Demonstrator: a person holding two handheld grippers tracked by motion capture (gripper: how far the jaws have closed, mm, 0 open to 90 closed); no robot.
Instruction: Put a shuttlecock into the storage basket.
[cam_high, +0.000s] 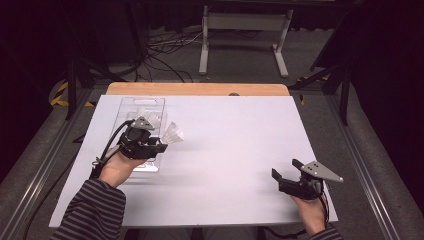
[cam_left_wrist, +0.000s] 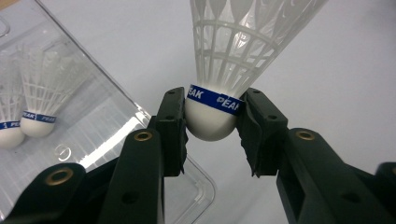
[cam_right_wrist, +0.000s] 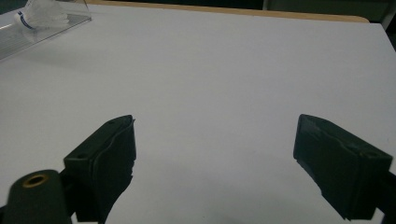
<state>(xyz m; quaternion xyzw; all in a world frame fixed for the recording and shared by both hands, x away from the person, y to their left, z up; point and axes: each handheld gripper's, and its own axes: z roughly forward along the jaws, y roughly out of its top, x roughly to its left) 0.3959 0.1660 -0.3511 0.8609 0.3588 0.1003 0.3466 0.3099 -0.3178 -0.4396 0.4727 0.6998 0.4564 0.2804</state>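
A white plastic shuttlecock (cam_left_wrist: 233, 60) with a blue band marked PEAK is pinched at its round cork between the two black jaws of my left gripper (cam_left_wrist: 211, 123). In the high view that shuttlecock (cam_high: 172, 133) sticks out to the right of the left gripper (cam_high: 161, 145), just off the edge of a clear plastic tray (cam_high: 145, 102). Two more shuttlecocks (cam_left_wrist: 39, 100) lie inside the tray (cam_left_wrist: 100, 135). My right gripper (cam_high: 284, 169) rests at the table's front right with its jaws wide apart and nothing between them (cam_right_wrist: 215, 158).
The white table top (cam_high: 230, 140) has a wooden strip (cam_high: 197, 89) along its far edge. Beyond it stand a grey frame (cam_high: 245, 30) and loose cables (cam_high: 170, 47) on the floor. Black tripod legs (cam_high: 330, 75) flank the table.
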